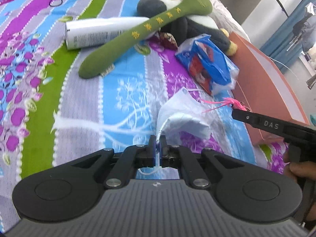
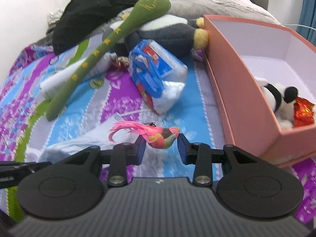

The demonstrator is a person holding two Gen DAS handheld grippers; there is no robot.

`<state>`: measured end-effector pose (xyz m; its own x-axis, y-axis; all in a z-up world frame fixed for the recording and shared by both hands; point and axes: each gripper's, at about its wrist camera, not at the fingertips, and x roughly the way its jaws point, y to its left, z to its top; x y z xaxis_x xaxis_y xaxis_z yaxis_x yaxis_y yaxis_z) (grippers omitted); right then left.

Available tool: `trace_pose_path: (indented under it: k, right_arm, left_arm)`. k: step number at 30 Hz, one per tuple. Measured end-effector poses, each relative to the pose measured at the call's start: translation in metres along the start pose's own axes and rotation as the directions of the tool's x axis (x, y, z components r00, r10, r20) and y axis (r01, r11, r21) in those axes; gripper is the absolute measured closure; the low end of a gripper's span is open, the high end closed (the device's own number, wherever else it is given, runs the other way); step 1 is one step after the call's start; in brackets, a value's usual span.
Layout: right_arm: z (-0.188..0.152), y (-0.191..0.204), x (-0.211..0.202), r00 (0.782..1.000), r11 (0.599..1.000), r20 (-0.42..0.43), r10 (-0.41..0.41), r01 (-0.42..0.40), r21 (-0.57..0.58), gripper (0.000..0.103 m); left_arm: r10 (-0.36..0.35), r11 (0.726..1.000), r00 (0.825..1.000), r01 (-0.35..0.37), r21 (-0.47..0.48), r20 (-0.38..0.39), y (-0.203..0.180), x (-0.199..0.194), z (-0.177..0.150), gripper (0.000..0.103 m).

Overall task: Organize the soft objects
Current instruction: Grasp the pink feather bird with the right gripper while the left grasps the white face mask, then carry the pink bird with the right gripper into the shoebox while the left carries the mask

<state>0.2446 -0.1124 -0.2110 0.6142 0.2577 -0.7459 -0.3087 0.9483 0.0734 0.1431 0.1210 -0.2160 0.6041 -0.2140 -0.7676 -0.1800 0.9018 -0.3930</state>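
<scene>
Both jaws grip: left gripper point(image 1: 157, 141) pinches a crumpled mask point(image 1: 183, 118), right gripper point(image 2: 161, 146) a feathery pink bird point(image 2: 158, 135).

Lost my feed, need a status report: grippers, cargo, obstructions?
Left gripper shut on face mask. Right gripper holding pink feathered bird, beside pink box. Path to box looks clear.

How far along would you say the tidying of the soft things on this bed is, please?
Early. Done: a black-and-white panda plush already lies in the pink cardboard box. In hand: the left gripper pinches a pale blue face mask; the right gripper holds a pink feathered toy bird. Left: the long green plush snake and grey penguin plush remain on the bedsheet.
</scene>
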Motion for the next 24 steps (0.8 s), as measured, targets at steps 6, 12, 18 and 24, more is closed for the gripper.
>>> trace_pose_path:
  k: [6, 12, 18, 24]
  right_arm:
    - [-0.014, 0.010, -0.007, 0.998, 0.998, -0.043, -0.043, 0.041, -0.038, 0.064]
    - [-0.021, 0.011, -0.017, 0.998, 0.997, -0.043, -0.054, 0.051, -0.060, 0.064]
    - [-0.026, 0.006, -0.028, 0.998, 0.995, -0.046, -0.046, 0.041, -0.087, 0.064]
    - [-0.031, -0.002, -0.036, 0.999, 0.996, -0.042, -0.030, 0.026, -0.085, 0.064]
  left_arm:
    - [-0.016, 0.999, 0.999, 0.018, 0.045, -0.045, -0.001, -0.011, -0.004, 0.099]
    - [-0.057, 0.991, 0.993, 0.069, 0.116, -0.106, -0.002, -0.017, -0.008, 0.055]
    - [-0.056, 0.981, 0.998, 0.063, 0.185, -0.042, -0.015, -0.033, -0.010, 0.032]
    - [-0.065, 0.975, 0.997, 0.055, 0.215, 0.040, -0.037, -0.036, -0.001, 0.017]
